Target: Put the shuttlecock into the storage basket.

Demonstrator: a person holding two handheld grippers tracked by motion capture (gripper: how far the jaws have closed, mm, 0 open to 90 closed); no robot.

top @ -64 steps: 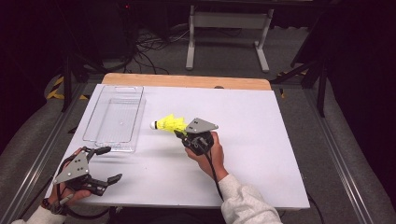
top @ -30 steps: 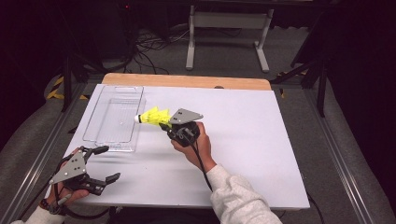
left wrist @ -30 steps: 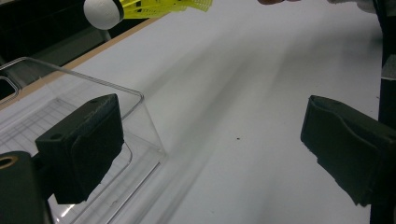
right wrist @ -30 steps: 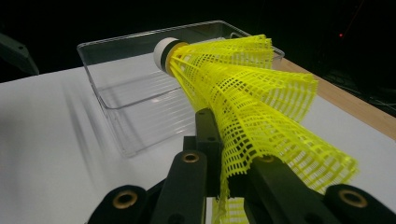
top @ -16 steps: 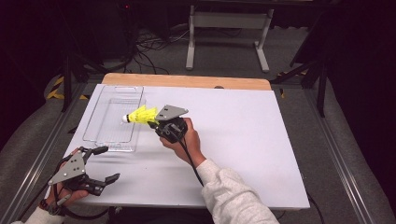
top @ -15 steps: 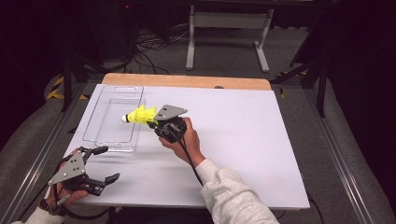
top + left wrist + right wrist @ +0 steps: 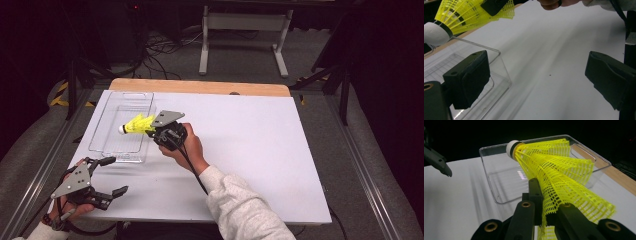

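Observation:
A yellow shuttlecock (image 7: 135, 124) with a white cork tip hangs over the clear plastic tray (image 7: 111, 150), cork pointing left. My right gripper (image 7: 151, 129) is shut on its mesh skirt (image 7: 556, 182), pinching one side of it. In the left gripper view the shuttlecock (image 7: 456, 17) shows at the top left above the tray's corner (image 7: 499, 65). My left gripper (image 7: 110, 176) rests open near the table's front left corner, with nothing between its pads (image 7: 466, 75).
The white table top (image 7: 250, 140) stretches to the right of the tray, with a wooden strip (image 7: 200, 86) along its far edge. Metal rails run along both sides. Dark floor with cables and a stand lies beyond.
My right gripper has carried the shuttlecock leftward from the table's middle until it hangs over the tray. The left gripper has stayed where it was.

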